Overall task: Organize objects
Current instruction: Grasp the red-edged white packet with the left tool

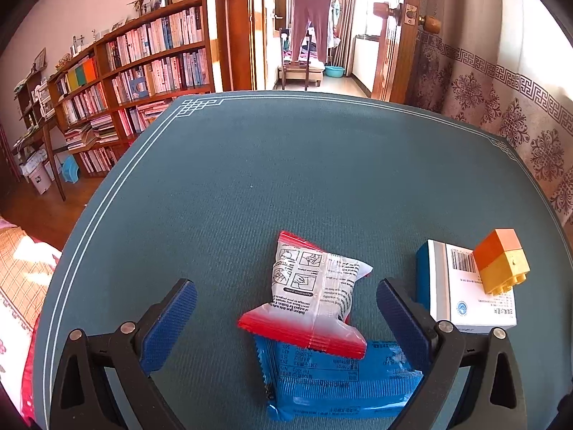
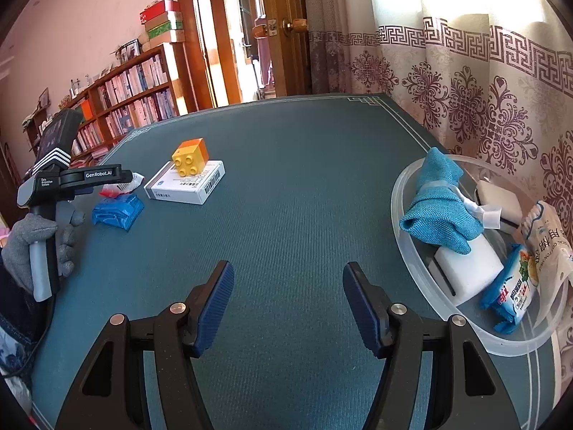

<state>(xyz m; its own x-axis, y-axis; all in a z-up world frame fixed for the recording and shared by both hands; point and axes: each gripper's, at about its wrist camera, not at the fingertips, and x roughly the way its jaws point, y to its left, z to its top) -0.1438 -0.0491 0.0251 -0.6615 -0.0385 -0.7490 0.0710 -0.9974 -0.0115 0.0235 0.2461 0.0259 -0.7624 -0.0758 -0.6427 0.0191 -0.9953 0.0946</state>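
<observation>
Left claw (image 1: 286, 297): jaws apart, astride white sachet (image 1: 315, 286) lying across blue packet (image 1: 340, 376) on tabletop (image 1: 250, 161). Risk: pinch may catch both wrappers. Right claw (image 2: 288, 297): apart, empty, beside clear tub (image 2: 404, 193).

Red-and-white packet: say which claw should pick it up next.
Left. The left claw stands open with the red-and-white packet between its fingers. The right claw is open over bare table, beside the clear tub.
</observation>
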